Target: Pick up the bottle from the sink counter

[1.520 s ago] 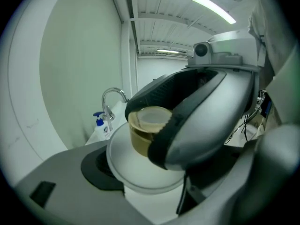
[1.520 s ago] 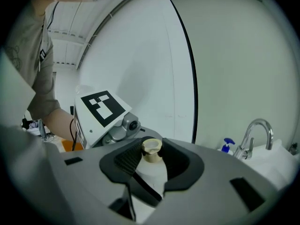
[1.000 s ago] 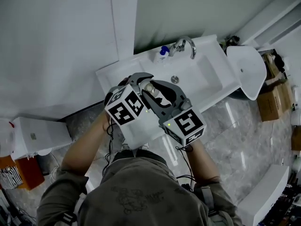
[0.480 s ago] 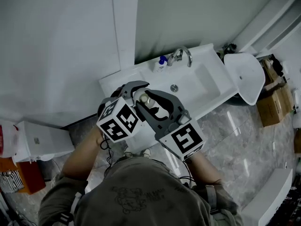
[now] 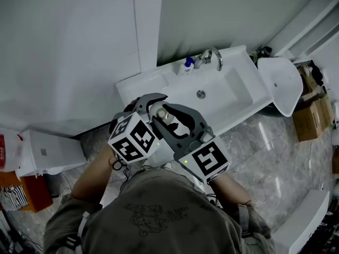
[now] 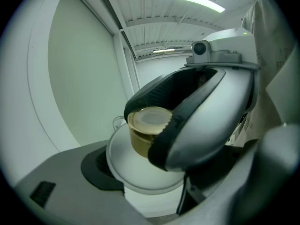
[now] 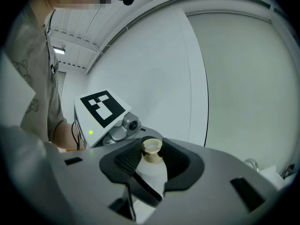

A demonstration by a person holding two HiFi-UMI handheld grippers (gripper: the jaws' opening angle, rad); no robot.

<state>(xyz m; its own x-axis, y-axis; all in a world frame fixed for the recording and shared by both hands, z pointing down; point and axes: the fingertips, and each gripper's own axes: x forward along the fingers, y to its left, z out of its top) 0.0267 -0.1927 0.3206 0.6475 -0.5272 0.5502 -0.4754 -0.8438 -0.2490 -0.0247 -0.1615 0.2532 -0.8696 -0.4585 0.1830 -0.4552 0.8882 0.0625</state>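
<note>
The white bottle [image 5: 161, 111] with a tan cap is held up in front of the person, off the sink counter [image 5: 143, 83]. In the left gripper view its shoulder [image 6: 136, 168] sits between my left gripper's [image 6: 150, 184] jaws, with the dark pad [image 6: 96, 165] against its body. My right gripper [image 7: 152, 162] comes from the other side, and its ribbed pads [image 7: 127, 161] close around the neck just under the tan cap [image 7: 151, 149]. In the head view the left gripper [image 5: 152, 105] and the right gripper [image 5: 172, 116] cross over the bottle.
The white sink [image 5: 235, 91] with its faucet [image 5: 212, 57] lies ahead against the wall. A small blue-capped bottle [image 5: 186, 66] stands beside the faucet. A white toilet lid [image 5: 280, 81] and cardboard boxes [image 5: 310, 120] are to the right, and a white cabinet [image 5: 47, 152] is to the left.
Both grippers, still together on the bottle, have drawn back from the sink toward the person and risen a little. Neither grip has changed.
</note>
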